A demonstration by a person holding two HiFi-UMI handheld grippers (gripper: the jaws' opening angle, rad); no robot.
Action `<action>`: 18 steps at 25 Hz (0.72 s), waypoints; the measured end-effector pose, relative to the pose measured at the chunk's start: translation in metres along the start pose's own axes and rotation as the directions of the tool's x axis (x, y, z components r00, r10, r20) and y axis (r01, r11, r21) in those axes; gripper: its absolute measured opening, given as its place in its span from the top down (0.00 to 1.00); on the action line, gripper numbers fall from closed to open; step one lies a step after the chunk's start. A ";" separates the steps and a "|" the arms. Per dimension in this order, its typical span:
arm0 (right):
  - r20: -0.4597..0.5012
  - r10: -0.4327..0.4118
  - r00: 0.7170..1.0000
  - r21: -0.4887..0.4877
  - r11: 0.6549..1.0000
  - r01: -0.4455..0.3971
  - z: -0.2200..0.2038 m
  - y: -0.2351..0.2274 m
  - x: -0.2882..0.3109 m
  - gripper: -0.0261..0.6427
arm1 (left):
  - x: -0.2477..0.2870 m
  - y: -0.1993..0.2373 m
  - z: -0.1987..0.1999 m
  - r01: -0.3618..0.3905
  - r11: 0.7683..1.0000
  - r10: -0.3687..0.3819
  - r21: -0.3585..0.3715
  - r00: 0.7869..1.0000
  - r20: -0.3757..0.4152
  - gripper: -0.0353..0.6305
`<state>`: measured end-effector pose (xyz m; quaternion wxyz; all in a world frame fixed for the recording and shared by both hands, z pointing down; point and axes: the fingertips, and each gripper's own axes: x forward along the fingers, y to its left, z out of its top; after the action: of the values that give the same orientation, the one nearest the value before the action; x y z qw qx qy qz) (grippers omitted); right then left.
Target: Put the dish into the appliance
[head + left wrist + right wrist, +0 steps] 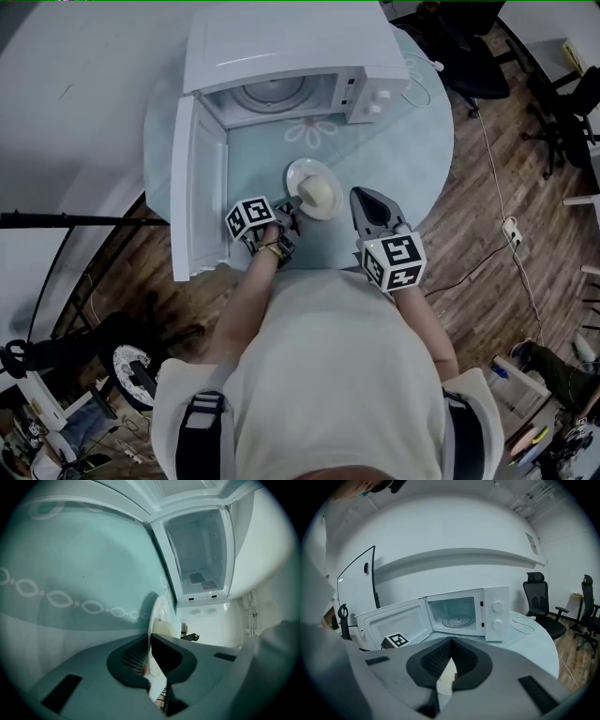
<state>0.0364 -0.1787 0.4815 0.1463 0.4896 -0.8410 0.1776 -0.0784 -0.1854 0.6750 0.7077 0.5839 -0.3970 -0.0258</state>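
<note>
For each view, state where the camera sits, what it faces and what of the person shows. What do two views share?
Head view: on the head, looking down at the table; torso, left gripper, right gripper show.
Left gripper view: on that gripper, facing the open microwave; jaws shut on the plate's rim show.
Right gripper view: on that gripper, facing the microwave; shut jaws show.
Shared: the microwave, in both gripper views.

We log: white microwave point(281, 47), white dish point(296, 174), cream food point(319, 193) on it, pale teal counter point(412, 141) with white flower print point(311, 131), black-and-white square markers point(249, 220), grey jaws, brown wood-plank floor point(487, 216), black chairs point(469, 47).
</note>
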 end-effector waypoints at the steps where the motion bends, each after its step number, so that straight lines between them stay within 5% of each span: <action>1: 0.000 0.000 1.000 -0.001 1.000 0.000 0.000 0.000 0.000 0.95 | 0.000 -0.001 0.000 0.008 1.000 -0.008 0.004 1.000 -0.003 0.90; 18: 0.009 0.002 1.000 -0.005 1.000 -0.002 -0.001 0.001 -0.006 0.95 | -0.012 -0.020 0.001 0.143 0.989 -0.143 0.024 0.989 0.027 0.92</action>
<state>0.0387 -0.1735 0.4796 0.1438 0.4891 -0.8426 0.1735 -0.0789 -0.1870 0.6515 0.6917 0.6183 -0.3644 -0.0804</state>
